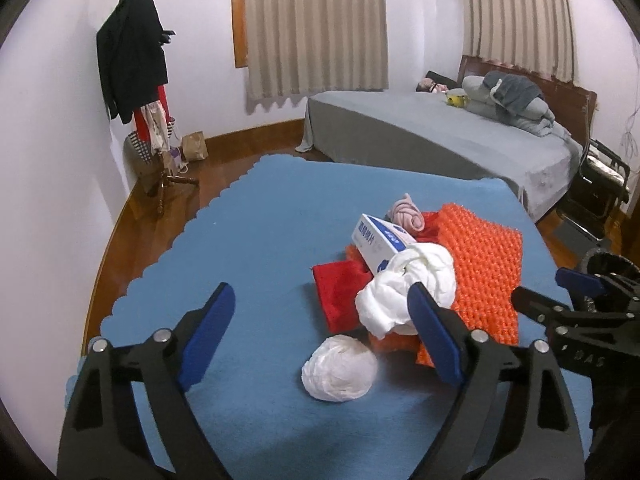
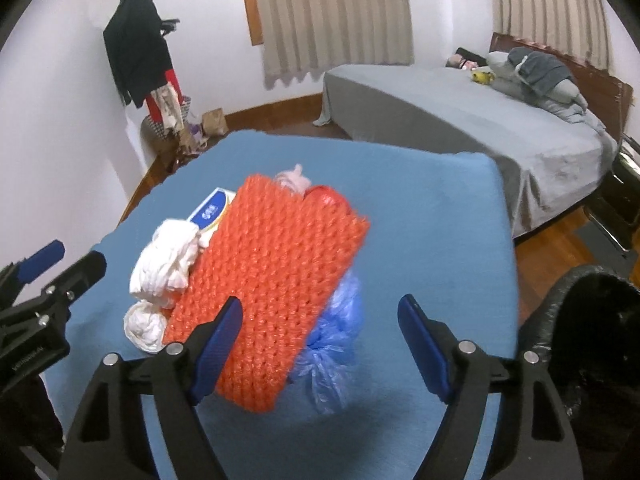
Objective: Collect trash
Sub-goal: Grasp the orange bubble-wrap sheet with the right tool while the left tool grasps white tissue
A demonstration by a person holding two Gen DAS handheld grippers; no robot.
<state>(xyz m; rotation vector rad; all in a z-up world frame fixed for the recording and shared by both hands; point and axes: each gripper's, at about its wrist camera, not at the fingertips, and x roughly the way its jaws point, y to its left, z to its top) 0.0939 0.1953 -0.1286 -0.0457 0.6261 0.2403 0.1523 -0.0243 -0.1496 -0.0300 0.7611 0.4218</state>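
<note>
Trash heap mid blue table (image 1: 248,216). Left gripper (image 1: 322,312) jaws wide, empty; white bag ball (image 1: 340,368) just ahead, between fingers, nearest. Right gripper (image 2: 320,320) jaws wide, empty; blue bag (image 2: 336,344) ahead, blurred, probably tucked under orange mesh (image 2: 272,280). Black-lined bin (image 2: 592,340) right.

The blue table cover (image 1: 256,216) looks like matt, felt-like cloth. The orange mat (image 2: 276,264) is coarsely knitted with a faint sheen. The white wads (image 1: 340,368) seem crumpled thin plastic, possibly tissue. The box (image 1: 380,240) is smooth printed cardboard.
</note>
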